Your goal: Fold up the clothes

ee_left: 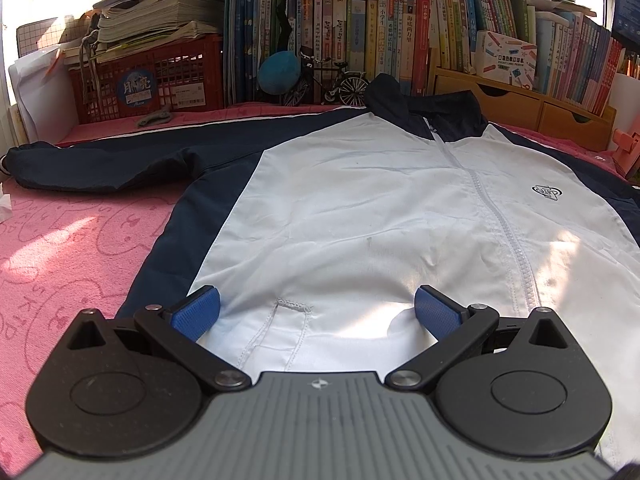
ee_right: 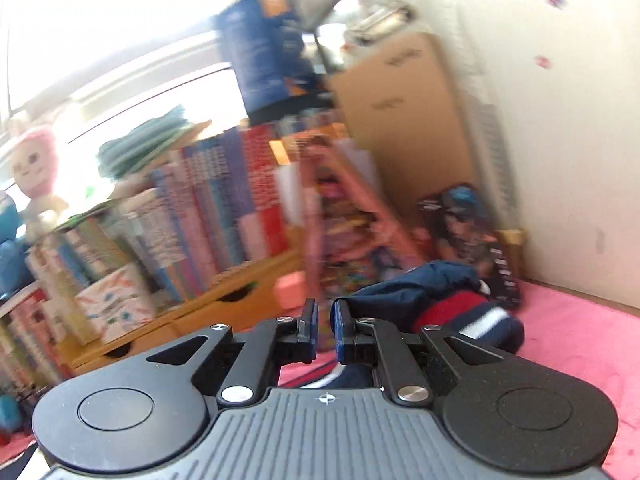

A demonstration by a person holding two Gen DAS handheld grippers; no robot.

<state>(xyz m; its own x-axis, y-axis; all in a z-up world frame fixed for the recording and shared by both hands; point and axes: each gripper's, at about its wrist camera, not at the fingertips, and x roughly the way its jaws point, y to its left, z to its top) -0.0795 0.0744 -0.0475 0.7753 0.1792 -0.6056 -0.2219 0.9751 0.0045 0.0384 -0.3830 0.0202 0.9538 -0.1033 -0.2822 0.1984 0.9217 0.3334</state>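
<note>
A white and navy zip jacket (ee_left: 360,200) lies face up on a pink cloth (ee_left: 60,260), with its collar at the far side. Its navy sleeve (ee_left: 100,160) stretches out to the left. My left gripper (ee_left: 316,308) stands open low over the white front near the hem, with a stitched pocket opening between its blue pads (ee_left: 196,312). In the blurred right wrist view, my right gripper (ee_right: 325,320) has its jaws almost together. The jacket's other sleeve (ee_right: 400,288) bunches at its right fingertip and runs beneath it. The red, white and navy cuff (ee_right: 472,320) hangs just to the right.
Rows of books (ee_left: 380,40) and a red crate (ee_left: 152,80) under paper stacks line the far edge. A model bicycle (ee_left: 332,80) and a wooden drawer unit (ee_left: 520,108) stand close behind the collar. A wall (ee_right: 560,160) and a cardboard box (ee_right: 400,100) close the right side.
</note>
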